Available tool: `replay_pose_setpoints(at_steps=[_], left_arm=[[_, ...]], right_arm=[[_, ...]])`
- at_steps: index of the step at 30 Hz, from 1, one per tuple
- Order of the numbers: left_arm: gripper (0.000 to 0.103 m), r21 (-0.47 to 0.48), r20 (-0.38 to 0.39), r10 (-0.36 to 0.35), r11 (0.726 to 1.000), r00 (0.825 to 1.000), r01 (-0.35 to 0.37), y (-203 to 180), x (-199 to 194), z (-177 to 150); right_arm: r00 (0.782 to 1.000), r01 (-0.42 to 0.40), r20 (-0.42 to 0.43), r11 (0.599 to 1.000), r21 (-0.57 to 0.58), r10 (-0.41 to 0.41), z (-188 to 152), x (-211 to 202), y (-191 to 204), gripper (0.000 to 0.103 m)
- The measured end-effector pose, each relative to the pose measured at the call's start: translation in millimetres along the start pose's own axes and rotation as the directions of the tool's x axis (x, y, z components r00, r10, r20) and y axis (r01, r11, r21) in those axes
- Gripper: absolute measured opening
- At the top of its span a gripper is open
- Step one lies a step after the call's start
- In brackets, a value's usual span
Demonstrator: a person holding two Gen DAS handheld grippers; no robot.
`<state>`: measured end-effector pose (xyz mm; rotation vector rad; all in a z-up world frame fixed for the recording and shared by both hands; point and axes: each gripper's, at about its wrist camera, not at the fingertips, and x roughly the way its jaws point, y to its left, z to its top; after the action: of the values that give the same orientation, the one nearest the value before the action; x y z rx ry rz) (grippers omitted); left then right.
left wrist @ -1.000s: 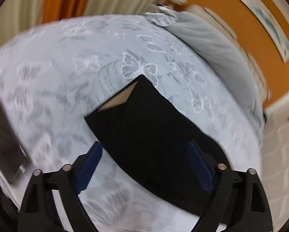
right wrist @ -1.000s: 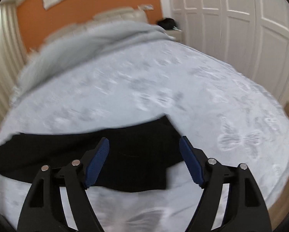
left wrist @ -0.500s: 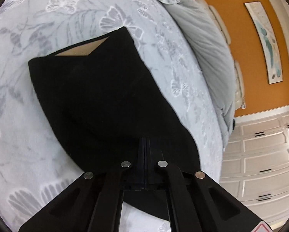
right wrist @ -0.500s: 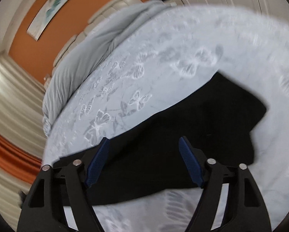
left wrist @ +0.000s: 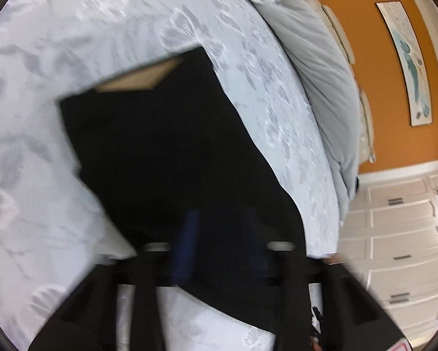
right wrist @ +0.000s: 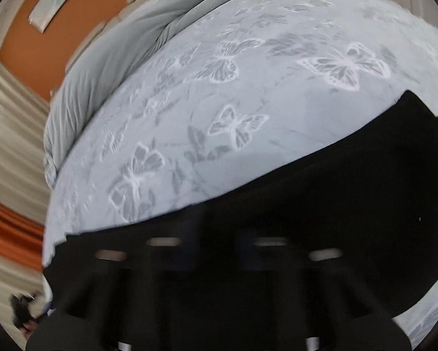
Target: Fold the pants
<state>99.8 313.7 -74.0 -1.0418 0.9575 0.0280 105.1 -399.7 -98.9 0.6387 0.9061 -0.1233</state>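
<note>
Across the pale grey bedspread printed with white butterflies lie the black fabric pants, spread flat as one long dark band with a tan lining showing at the open waistband, and both tools hover low over the cloth. Motion blur smears the black left gripper; one blue pad stands well to the left of where the other side ought to be, so the jaws look parted and holding nothing, though I would not swear to it. The black right gripper is worse: its dark frame melts into the dark cloth beneath, and I cannot tell whether it is released or clenched on fabric. The chief risk, as I judge it, is a pinch that takes only the top layer, or also the bedspread beneath; lifting then would drag the cover or let the lower layer sag, leaving a crooked fold. Moving at this speed could also skid the band sideways and rumple the neat edge along the bed. Hidden matters: the pants' near edge runs under both tools, the leg ends are cut off from either view, and black on black swallows every crease and seam.
</note>
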Motion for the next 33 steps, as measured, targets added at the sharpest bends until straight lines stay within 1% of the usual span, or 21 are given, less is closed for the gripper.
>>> replay_pose_setpoints(at_steps=[1, 3, 5, 8, 9, 12, 13, 15, 17, 19, 21, 22, 23, 24, 25, 26, 29, 30, 31, 32, 33], left_arm=[[0.059, -0.029, 0.038, -0.002, 1.000, 0.999, 0.003, 5.8, -9.0, 1.9], [0.060, -0.064, 0.052, -0.049, 0.997, 0.997, 0.052, 12.4, -16.5, 4.0], [0.063, -0.102, 0.042, -0.083, 0.991, 0.996, 0.087, 20.0, -18.6, 7.1], [0.065, -0.145, -0.007, -0.095, 0.985, 0.995, 0.093, 29.1, -10.6, 8.3], [0.065, -0.178, -0.017, -0.090, 0.980, 0.996, 0.085, 33.5, -8.0, 5.9], [0.065, -0.266, -0.051, -0.120, 0.959, 0.991, 0.102, 41.5, -6.1, -6.3], [0.069, -0.269, -0.055, -0.122, 0.958, 0.991, 0.103, 40.0, -6.0, -9.0], [0.070, -0.253, -0.061, -0.108, 0.963, 0.992, 0.089, 36.5, -1.8, -7.4], [0.063, -0.239, -0.045, -0.115, 0.966, 0.992, 0.101, 30.5, 6.8, 2.8], [0.038, -0.224, -0.023, -0.123, 0.968, 0.992, 0.115, 26.5, 11.1, 9.8], [0.022, -0.219, -0.052, -0.153, 0.966, 0.987, 0.138, 27.9, 18.5, 12.3], [0.021, -0.249, -0.086, -0.179, 0.956, 0.980, 0.153, 31.9, 25.7, 10.4], [0.021, -0.291, -0.116, -0.196, 0.944, 0.974, 0.155, 37.4, 31.8, 5.5], [0.029, -0.330, -0.142, -0.180, 0.936, 0.973, 0.125, 41.8, 36.6, -0.1], [0.045, -0.347, -0.153, -0.157, 0.933, 0.976, 0.096, 43.6, 38.0, -4.8], [0.050, -0.349, -0.156, -0.134, 0.934, 0.979, 0.072, 43.9, 39.4, -7.2], [0.051, -0.287, -0.155, -0.097, 0.957, 0.983, 0.049, 32.8, 46.6, -4.1], [0.044, -0.263, -0.150, -0.096, 0.963, 0.984, 0.054, 29.3, 47.7, -2.5], [0.007, -0.215, -0.129, -0.085, 0.975, 0.988, 0.055, 22.2, 47.3, 0.3], [0.004, -0.168, -0.103, -0.079, 0.984, 0.992, 0.061, 14.3, 45.4, 3.1], [0.003, -0.135, -0.083, -0.088, 0.988, 0.993, 0.076, 7.0, 42.1, 5.7]], right_arm=[[1.000, -0.009, 0.008, 1.000, 0.004, 0.009, -0.4, -3.2, -1.4, 0.004], [0.999, -0.029, 0.046, 1.000, 0.008, 0.029, -2.4, -14.8, 3.1, 0.004], [0.996, -0.049, 0.078, 0.999, -0.010, 0.049, -2.9, -27.6, 11.9, 0.004], [0.993, -0.046, 0.105, 0.998, -0.038, 0.050, -4.7, -38.9, 23.2, 0.004], [0.993, -0.048, 0.102, 0.998, -0.032, 0.051, -6.7, -39.9, 23.1, 0.004], [0.995, -0.050, 0.092, 0.999, -0.012, 0.050, -9.0, -39.9, 19.2, 0.004], [0.995, -0.049, 0.091, 0.999, -0.011, 0.049, -9.1, -40.3, 18.2, 0.004], [0.995, -0.044, 0.090, 0.999, -0.017, 0.045, -9.1, -39.9, 18.1, 0.004], [0.995, -0.034, 0.091, 0.999, -0.018, 0.036, -10.2, -39.0, 16.8, 0.004], [0.996, -0.027, 0.090, 1.000, -0.014, 0.028, -11.0, -37.5, 17.6, 0.004], [0.997, -0.015, 0.075, 1.000, -0.008, 0.015, -11.1, -32.5, 17.3, 0.004], [0.998, -0.013, 0.064, 1.000, 0.005, 0.012, -11.7, -29.9, 15.6, 0.004], [0.998, -0.012, 0.058, 1.000, 0.015, 0.011, -12.5, -28.8, 14.5, 0.004], [0.999, -0.012, 0.053, 1.000, 0.024, 0.011, -13.1, -28.4, 12.8, 0.004], [0.999, -0.014, 0.049, 0.999, 0.029, 0.013, -13.9, -28.6, 12.3, 0.004], [0.999, -0.016, 0.046, 1.000, 0.025, 0.015, -14.1, -29.0, 12.3, 0.005], [0.999, 0.005, 0.036, 1.000, 0.004, -0.005, -13.7, -23.6, 12.6, 0.005], [0.999, 0.013, 0.033, 1.000, -0.003, -0.013, -13.6, -20.5, 12.7, 0.004], [0.999, 0.021, 0.036, 1.000, -0.015, -0.021, -13.0, -18.7, 13.7, 0.004], [0.997, 0.034, 0.072, 0.999, -0.037, -0.031, -10.4, -22.0, 18.6, 0.004], [0.989, 0.030, 0.148, 0.998, -0.053, -0.022, -6.6, -37.8, 27.0, 0.004]])
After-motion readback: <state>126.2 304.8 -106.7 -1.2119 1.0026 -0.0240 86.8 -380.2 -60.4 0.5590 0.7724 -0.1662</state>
